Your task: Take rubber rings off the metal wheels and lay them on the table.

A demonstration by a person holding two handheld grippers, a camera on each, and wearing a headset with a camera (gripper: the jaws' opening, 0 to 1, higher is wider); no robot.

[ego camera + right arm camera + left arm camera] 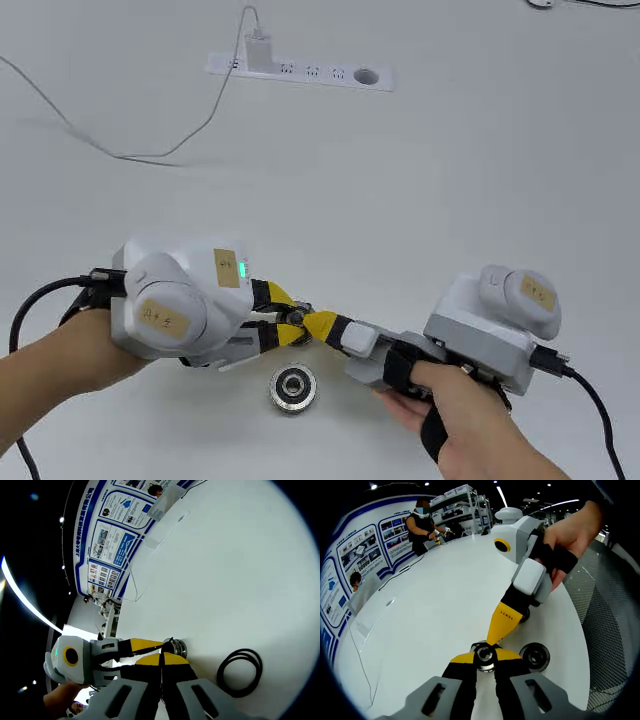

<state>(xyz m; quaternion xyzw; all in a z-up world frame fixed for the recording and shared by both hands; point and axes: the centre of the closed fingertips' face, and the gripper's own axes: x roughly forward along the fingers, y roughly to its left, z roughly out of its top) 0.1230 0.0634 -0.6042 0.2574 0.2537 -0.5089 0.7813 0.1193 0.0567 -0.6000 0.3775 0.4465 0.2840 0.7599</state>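
In the head view, we see the left tool and the right tool meeting tip to tip over the counter. A spare wheel lies just beside them. In the left gripper view, the left tool is clenched on a small metal wheel, and the right tool's tip touches its rim. In the right gripper view, the right tool's jaws are pressed together (whether on rubber, we cannot tell). A black ring lies loose on the counter nearby. We judge the rings soft and stretchy and the wheel hard and slick, so the rubber is best pinched at the rim.
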